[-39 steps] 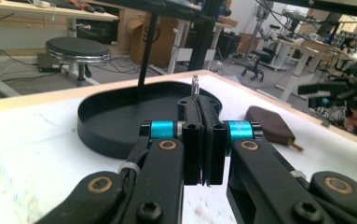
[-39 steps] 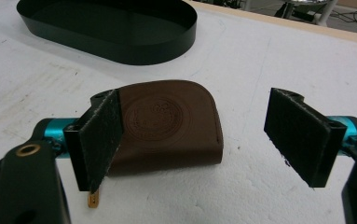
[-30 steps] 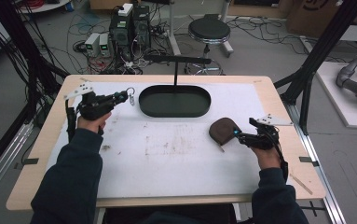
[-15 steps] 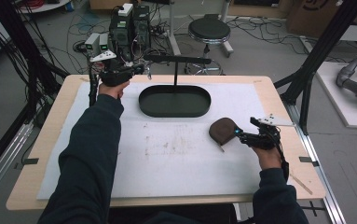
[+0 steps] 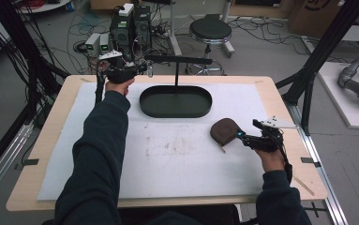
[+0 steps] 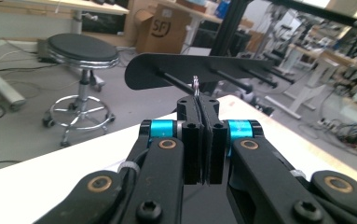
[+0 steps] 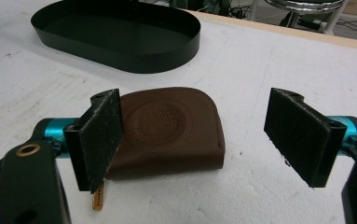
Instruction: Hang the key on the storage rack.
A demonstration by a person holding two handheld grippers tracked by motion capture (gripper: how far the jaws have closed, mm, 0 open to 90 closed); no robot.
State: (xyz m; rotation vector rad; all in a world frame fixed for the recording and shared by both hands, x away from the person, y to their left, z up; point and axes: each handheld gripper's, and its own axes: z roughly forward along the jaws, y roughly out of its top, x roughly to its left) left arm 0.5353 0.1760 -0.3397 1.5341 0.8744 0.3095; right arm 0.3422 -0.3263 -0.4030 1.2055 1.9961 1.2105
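Brown leather pouch [image 7: 169, 130] — embossed round emblem, domed top

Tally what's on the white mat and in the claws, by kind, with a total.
Black oval tray with hanging stand: 1
Brown leather pouch: 1
Small metal ring, pinched in the left claw, at the claw's tips: 1
Claws: 2; the right claw is open beside the pouch
Total: 5
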